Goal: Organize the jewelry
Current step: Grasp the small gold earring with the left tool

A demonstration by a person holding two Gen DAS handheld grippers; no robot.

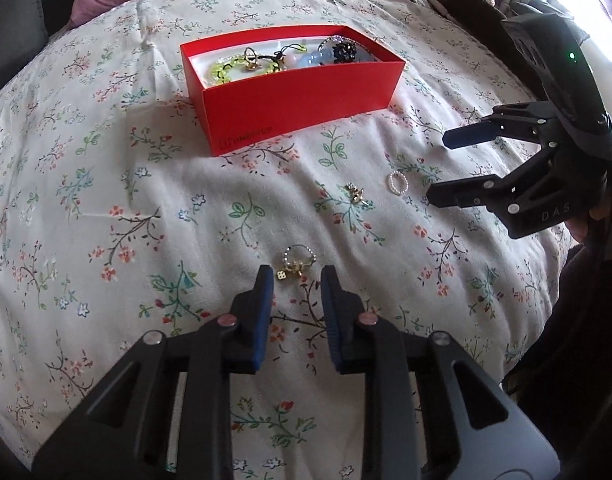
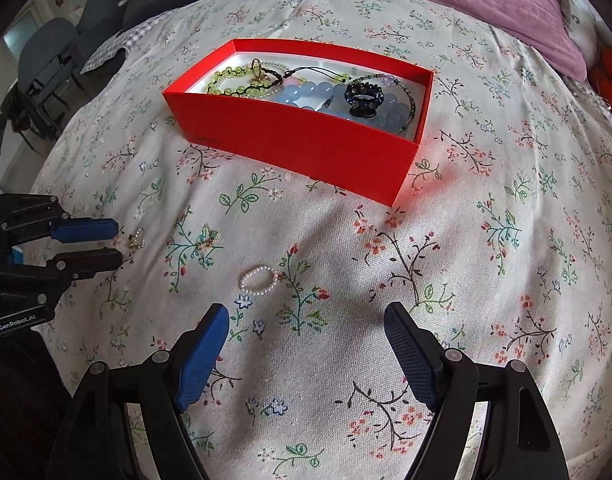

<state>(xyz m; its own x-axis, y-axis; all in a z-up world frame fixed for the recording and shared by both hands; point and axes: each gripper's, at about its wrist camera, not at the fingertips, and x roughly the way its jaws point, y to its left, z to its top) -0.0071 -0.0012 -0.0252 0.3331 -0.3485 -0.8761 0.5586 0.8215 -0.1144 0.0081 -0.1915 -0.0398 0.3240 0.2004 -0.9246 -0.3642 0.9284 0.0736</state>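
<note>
Left hand-held gripper [image 1: 297,276]: released, narrow gap, nothing between the jaws. We're lined up on the gold charm ring [image 1: 295,265] lying on the bedspread [image 1: 106,208], just beyond our fingertips. Tips are close to the fabric.

Right hand-held gripper [image 2: 306,316]: released wide, empty, low over the bed. The pearl ring [image 2: 258,279] sits just past its left finger, off-centre from the gap.

Between the two rings lies a small gold earring [image 1: 356,194]; it blends into the floral print and we can't make out its shape.

Far: the red box [image 1: 302,100], open top, with the green bead bracelet [image 2: 234,80], blue bead bracelet [image 2: 306,94] and black beaded ring [image 2: 364,96] already inside. Three pieces left on the bed, so the task looks mostly done.

Risks as we judge them:
- Soft quilt: pressing down sinks the ring and the pads pinch fabric instead.
- Left jaws barely wider than the charm ring; a small lateral error pushes it away rather than straddling it.
- Dangling charms could snag or slip on lift.
- Right side closing as aligned would miss the pearl ring or flick it.
- The two grippers are near each other around the earring; collision possible.
</note>
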